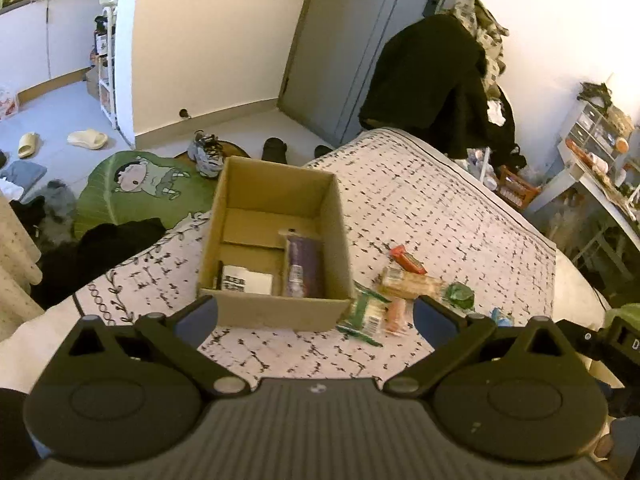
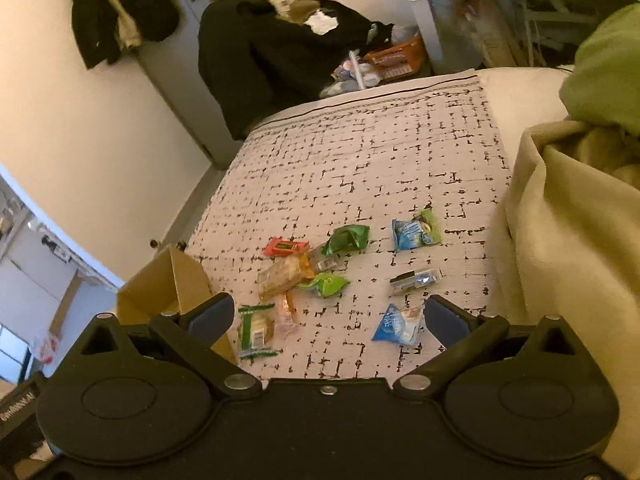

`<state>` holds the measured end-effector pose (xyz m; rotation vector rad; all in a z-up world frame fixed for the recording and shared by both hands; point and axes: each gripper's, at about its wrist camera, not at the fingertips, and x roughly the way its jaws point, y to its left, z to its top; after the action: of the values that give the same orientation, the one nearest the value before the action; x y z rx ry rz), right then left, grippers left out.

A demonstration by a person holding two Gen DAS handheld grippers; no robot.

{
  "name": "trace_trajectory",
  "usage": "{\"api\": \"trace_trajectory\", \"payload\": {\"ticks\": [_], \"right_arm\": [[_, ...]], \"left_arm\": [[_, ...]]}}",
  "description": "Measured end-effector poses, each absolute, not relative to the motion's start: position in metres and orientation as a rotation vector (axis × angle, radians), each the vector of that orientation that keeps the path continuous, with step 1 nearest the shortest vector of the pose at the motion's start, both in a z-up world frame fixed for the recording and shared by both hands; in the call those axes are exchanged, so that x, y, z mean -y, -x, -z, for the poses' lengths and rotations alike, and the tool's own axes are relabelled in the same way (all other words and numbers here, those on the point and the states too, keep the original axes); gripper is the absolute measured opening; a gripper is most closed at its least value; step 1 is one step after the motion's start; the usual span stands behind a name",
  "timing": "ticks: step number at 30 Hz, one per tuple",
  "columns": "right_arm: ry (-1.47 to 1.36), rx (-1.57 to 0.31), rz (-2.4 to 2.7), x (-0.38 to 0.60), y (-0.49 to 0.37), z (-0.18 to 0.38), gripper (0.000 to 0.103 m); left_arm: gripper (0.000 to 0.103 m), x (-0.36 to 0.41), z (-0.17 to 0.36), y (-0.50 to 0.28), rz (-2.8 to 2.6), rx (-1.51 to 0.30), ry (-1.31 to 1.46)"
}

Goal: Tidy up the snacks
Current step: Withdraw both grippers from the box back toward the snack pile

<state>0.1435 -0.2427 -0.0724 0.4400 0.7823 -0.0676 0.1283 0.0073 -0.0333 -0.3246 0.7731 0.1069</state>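
Left wrist view: the left gripper (image 1: pixel 316 318) hovers with its jaws spread wide and nothing between them, just in front of an open cardboard box (image 1: pixel 276 312) that stands on a patterned bedspread (image 1: pixel 440 208). Inside the box lie a purple packet (image 1: pixel 302 268) and a white carton (image 1: pixel 246 279) bearing a black printed label; the print is too blurred to read.

Right wrist view: the right gripper (image 2: pixel 329 316) likewise stands released and empty above the bedspread (image 2: pixel 360 160). The loose snacks lie to the right of the box (image 2: pixel 168 280): a red bar (image 2: pixel 286 247), a tan cracker pack (image 2: pixel 284 276), a green-and-white sandwich pack (image 2: pixel 256 330) showing a barcode, a pink packet (image 2: pixel 286 314), two green wrappers (image 2: pixel 346 239) (image 2: pixel 326 284), a silver packet (image 2: pixel 416 280) and two blue packets (image 2: pixel 414 232) (image 2: pixel 398 324). No brand name is legible on any of them. A beige blanket (image 2: pixel 568 248) lies along the right edge.
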Motion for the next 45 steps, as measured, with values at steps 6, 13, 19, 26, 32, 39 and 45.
{"api": "trace_trajectory", "payload": {"ticks": [6, 13, 19, 26, 32, 39, 45], "right_arm": [[-0.503, -0.818, 0.082, 0.251, -0.148, 0.083, 0.094], [-0.592, -0.853, 0.143, 0.264, -0.152, 0.097, 0.082], [-0.651, -0.891, 0.17, 0.272, -0.158, 0.109, 0.073], [-0.675, -0.929, 0.194, 0.274, -0.166, 0.122, 0.069], [-0.705, -0.976, 0.198, 0.275, -0.178, 0.138, 0.055], [-0.696, -1.04, 0.23, 0.269, -0.195, 0.156, 0.053], [-0.692, -1.067, 0.23, 0.267, -0.204, 0.163, 0.053]], "left_arm": [[0.102, 0.012, 0.042, -0.135, -0.105, -0.767, 0.349], [0.102, 0.026, 0.061, -0.147, -0.109, -0.787, 0.381], [0.1, 0.045, 0.075, -0.156, -0.052, -0.765, 0.384], [0.099, 0.064, 0.098, -0.17, -0.01, -0.75, 0.368], [0.096, 0.072, 0.124, -0.188, 0.0, -0.752, 0.388], [0.096, 0.082, 0.153, -0.21, -0.025, -0.752, 0.342], [0.095, 0.081, 0.175, -0.226, -0.06, -0.793, 0.333]]}}
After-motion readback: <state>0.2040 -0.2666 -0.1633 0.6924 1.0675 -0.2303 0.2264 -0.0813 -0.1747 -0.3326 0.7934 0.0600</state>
